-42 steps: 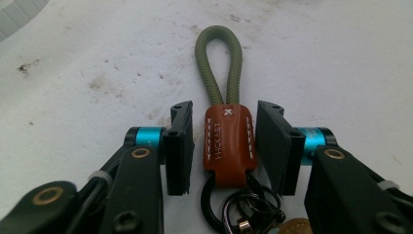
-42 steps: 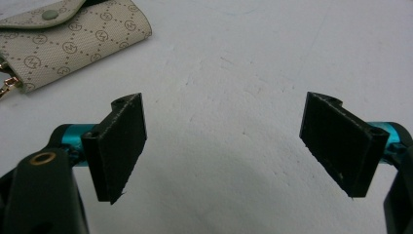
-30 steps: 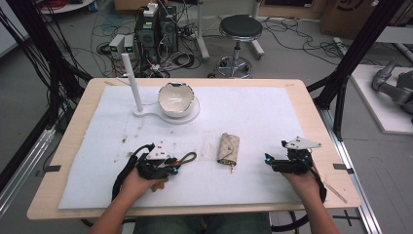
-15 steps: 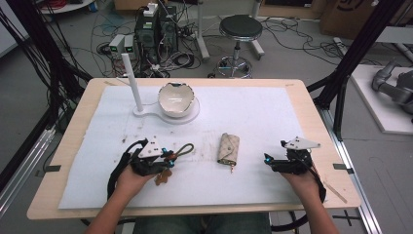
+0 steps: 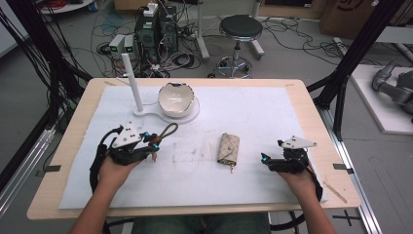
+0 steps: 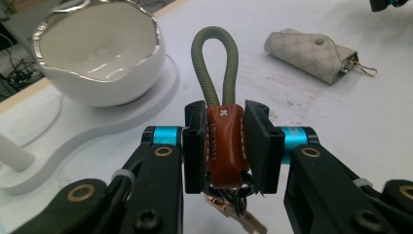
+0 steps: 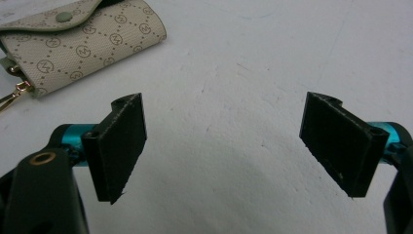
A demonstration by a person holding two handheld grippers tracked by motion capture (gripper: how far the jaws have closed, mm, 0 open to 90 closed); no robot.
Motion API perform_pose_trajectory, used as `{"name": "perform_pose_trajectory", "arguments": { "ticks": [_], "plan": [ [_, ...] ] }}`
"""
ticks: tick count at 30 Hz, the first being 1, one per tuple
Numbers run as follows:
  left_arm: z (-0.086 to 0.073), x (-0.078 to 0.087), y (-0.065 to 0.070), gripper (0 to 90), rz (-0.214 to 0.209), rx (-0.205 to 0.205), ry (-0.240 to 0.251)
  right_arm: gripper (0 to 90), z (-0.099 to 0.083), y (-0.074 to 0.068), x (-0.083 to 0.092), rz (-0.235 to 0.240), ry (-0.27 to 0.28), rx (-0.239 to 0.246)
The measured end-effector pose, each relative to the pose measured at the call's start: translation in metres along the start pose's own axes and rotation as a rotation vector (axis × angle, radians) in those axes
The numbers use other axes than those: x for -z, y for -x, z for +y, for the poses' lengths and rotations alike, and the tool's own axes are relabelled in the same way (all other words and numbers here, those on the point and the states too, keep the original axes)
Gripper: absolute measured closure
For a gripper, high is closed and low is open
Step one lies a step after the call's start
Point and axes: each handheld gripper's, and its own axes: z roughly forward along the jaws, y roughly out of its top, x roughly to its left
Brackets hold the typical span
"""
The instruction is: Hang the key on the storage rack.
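Observation:
My left gripper (image 5: 152, 142) (image 6: 225, 146) is shut on a key fob (image 6: 225, 144): a brown leather tab with an olive cord loop (image 5: 168, 130) that sticks out past the pads, keys hanging below. It is lifted off the white mat, in front of the white bowl (image 5: 176, 99) (image 6: 100, 58). A beige patterned key pouch (image 5: 228, 147) (image 6: 311, 53) (image 7: 80, 44) lies flat at the mat's middle. My right gripper (image 5: 266, 160) (image 7: 236, 146) rests low at the right of the pouch, open, with bare mat between its pads.
The bowl sits on a white stand base (image 5: 146, 114) with an upright white post (image 5: 132, 80). The white mat (image 5: 253, 112) covers most of the wooden table (image 5: 311, 97). Cables, equipment and a stool (image 5: 238, 29) stand on the floor behind.
My left gripper has risen off the mat with the key fob and shifted left and toward the bowl. The right gripper and the pouch stayed put.

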Motion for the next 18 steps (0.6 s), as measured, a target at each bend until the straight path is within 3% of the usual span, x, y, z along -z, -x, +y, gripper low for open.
{"name": "perform_pose_trajectory", "arguments": {
  "ticks": [10,18],
  "plan": [
    [0.022,0.024,-0.029,70.6,0.069,0.064,0.066,17.5,0.005,-0.004,-0.009,0.016,-0.013,0.017],
    [0.043,0.035,-0.052,70.6,0.141,0.072,0.090,17.5,0.006,-0.003,-0.011,0.019,-0.019,0.013]
  ]
}}
